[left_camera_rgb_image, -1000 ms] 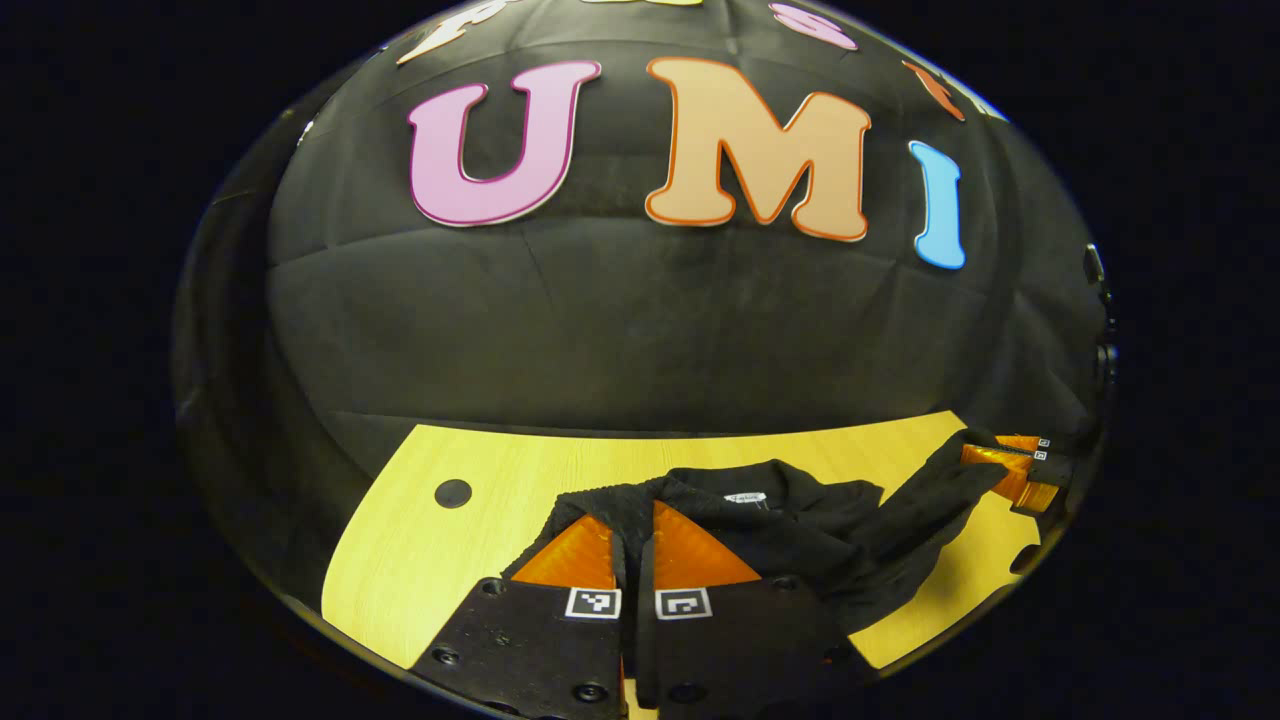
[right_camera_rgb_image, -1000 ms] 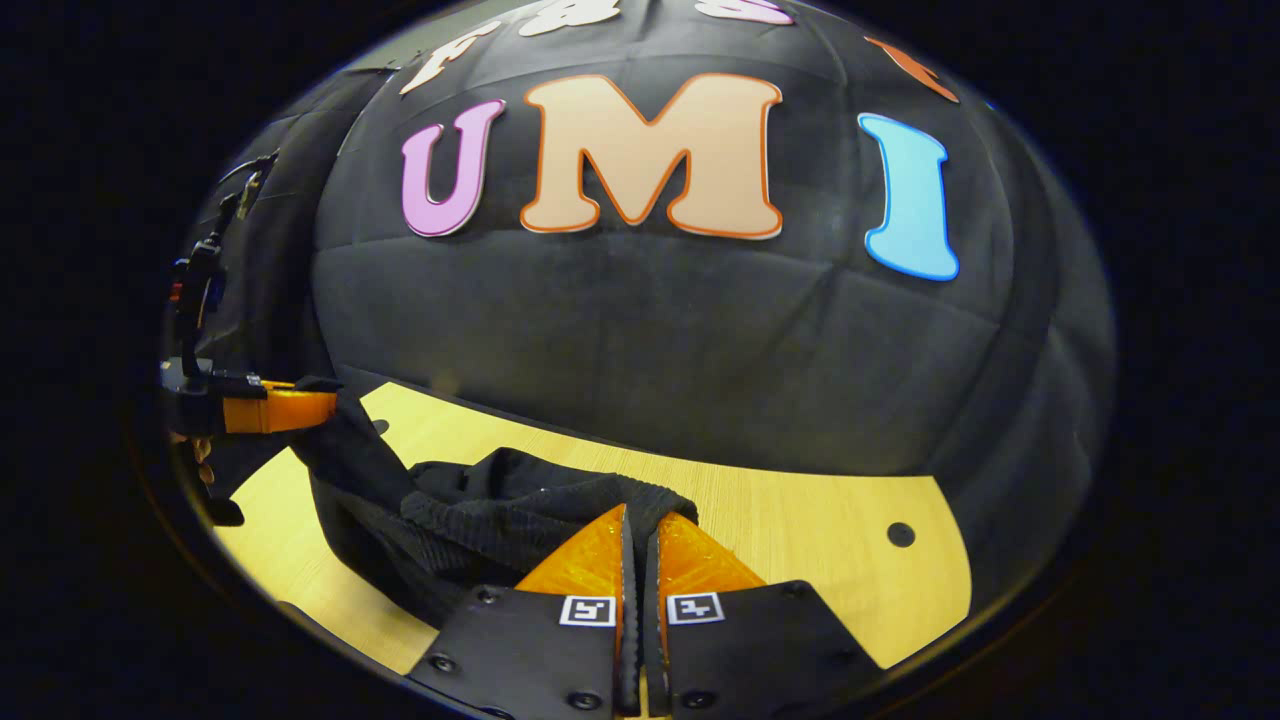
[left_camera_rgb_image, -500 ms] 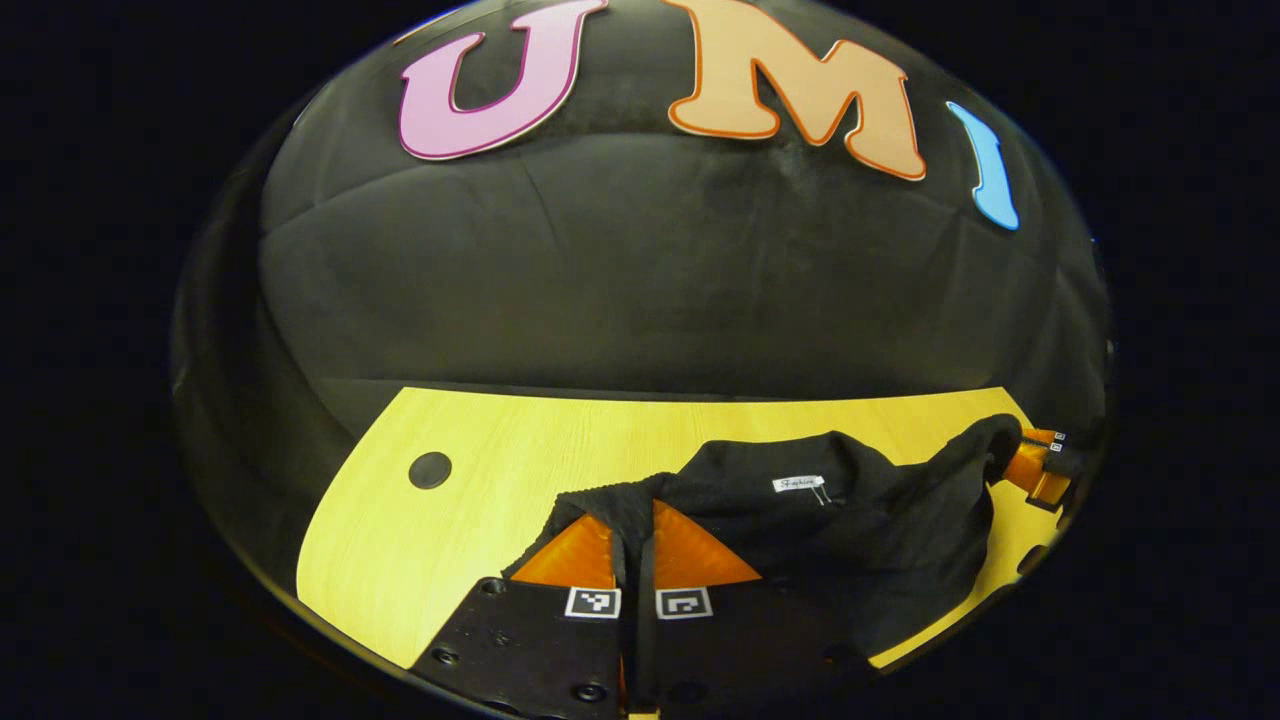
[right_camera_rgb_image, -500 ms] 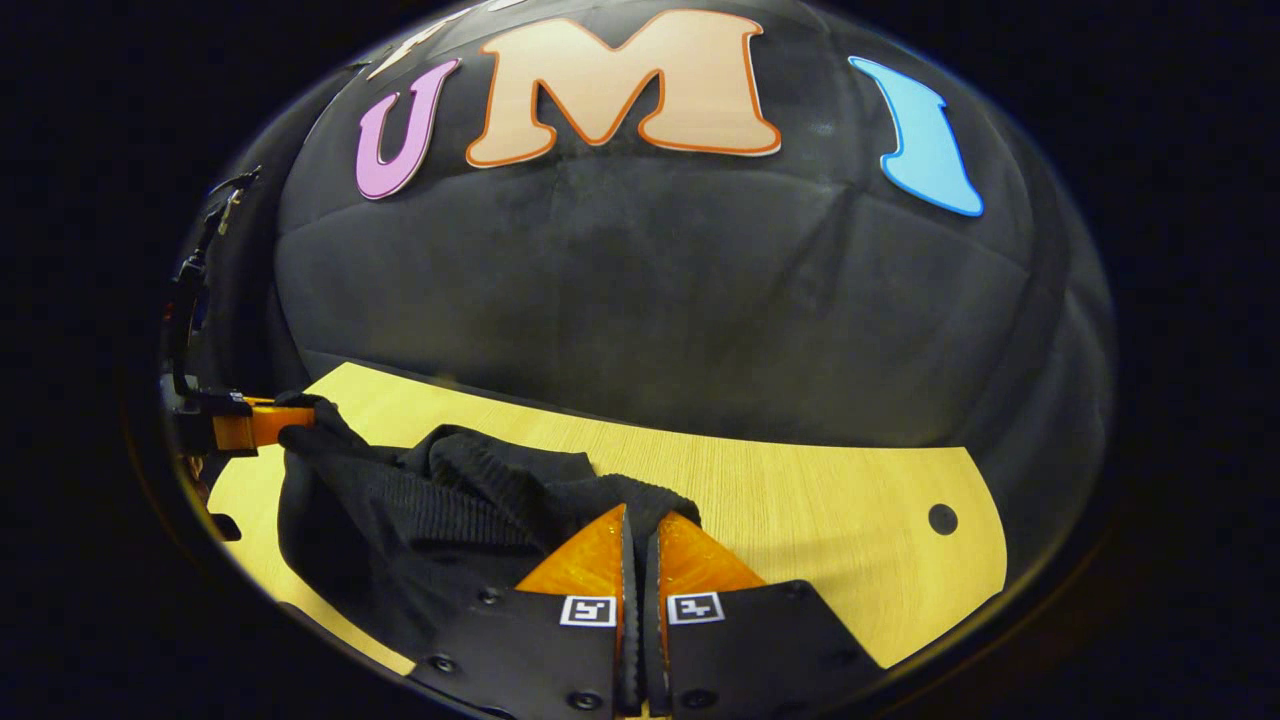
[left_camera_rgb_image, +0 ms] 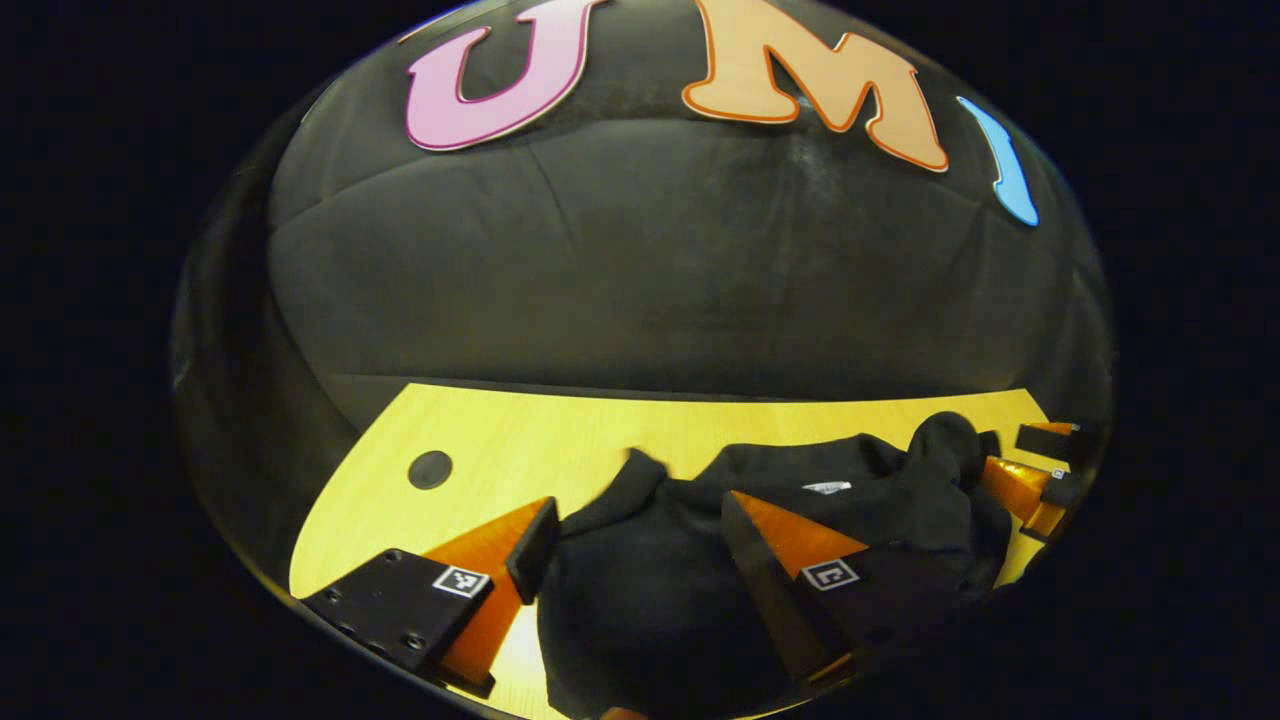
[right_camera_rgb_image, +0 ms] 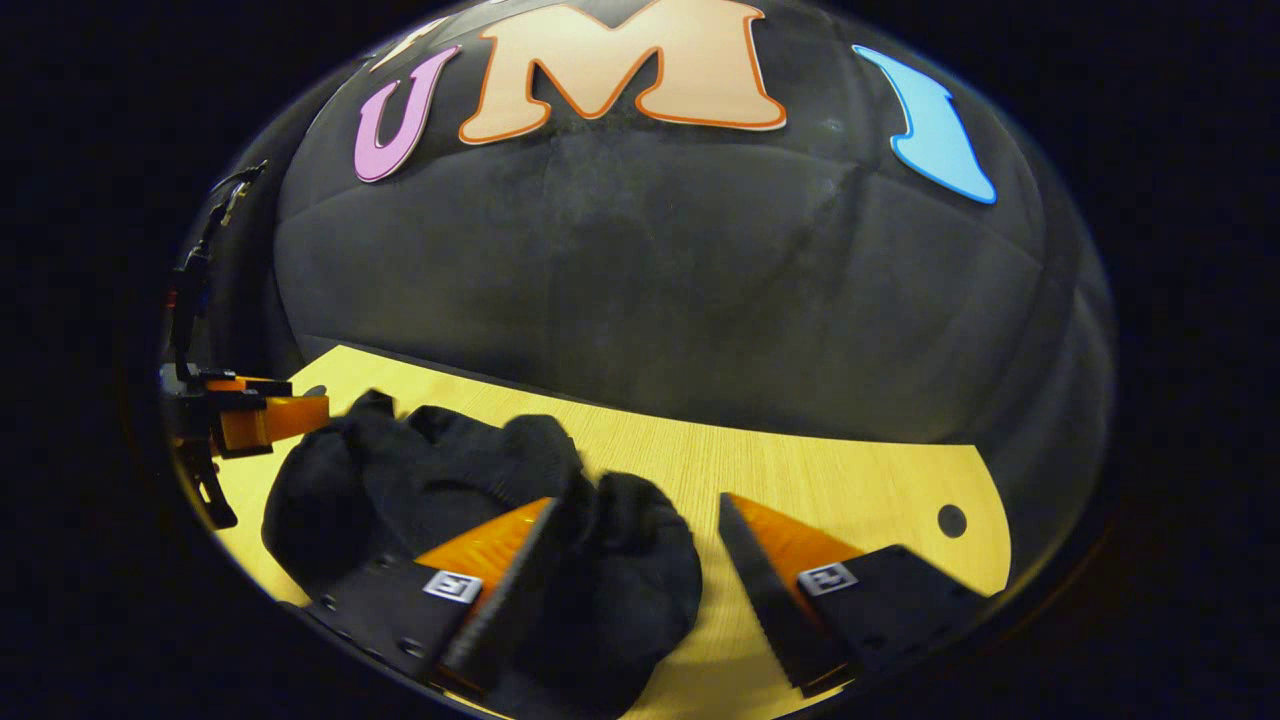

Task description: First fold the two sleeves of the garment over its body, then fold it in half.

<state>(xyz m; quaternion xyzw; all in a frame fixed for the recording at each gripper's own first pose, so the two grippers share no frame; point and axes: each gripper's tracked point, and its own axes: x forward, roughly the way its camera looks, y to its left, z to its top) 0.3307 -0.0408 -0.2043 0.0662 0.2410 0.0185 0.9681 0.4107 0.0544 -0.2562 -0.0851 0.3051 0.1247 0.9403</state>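
The black garment [left_camera_rgb_image: 700, 540] is lying bunched up on the light wooden tabletop [left_camera_rgb_image: 520, 450], more of a soft heap than a neat rectangle, with a small white neck label [left_camera_rgb_image: 826, 488] showing on top. In the right gripper view the same garment [right_camera_rgb_image: 450, 480] looks like a few rounded lumps of ribbed knit, and it's hard to say from here whether the fold is tidy.

The left tool [left_camera_rgb_image: 640, 540] sits right over the near edge of the garment with its fingers spread wide and nothing pinched between them; cloth lies in the gap but neither finger presses on it. The right tool [right_camera_rgb_image: 635, 550] is also spread wide at the garment's other end, one finger lying along a lump of fabric and the other over bare wood beside the garment.

Off to the garment's far side in the left gripper view, the right tool [left_camera_rgb_image: 1035, 465] pokes in. A round dark hole [left_camera_rgb_image: 430, 469] in the tabletop sits well apart from the garment.
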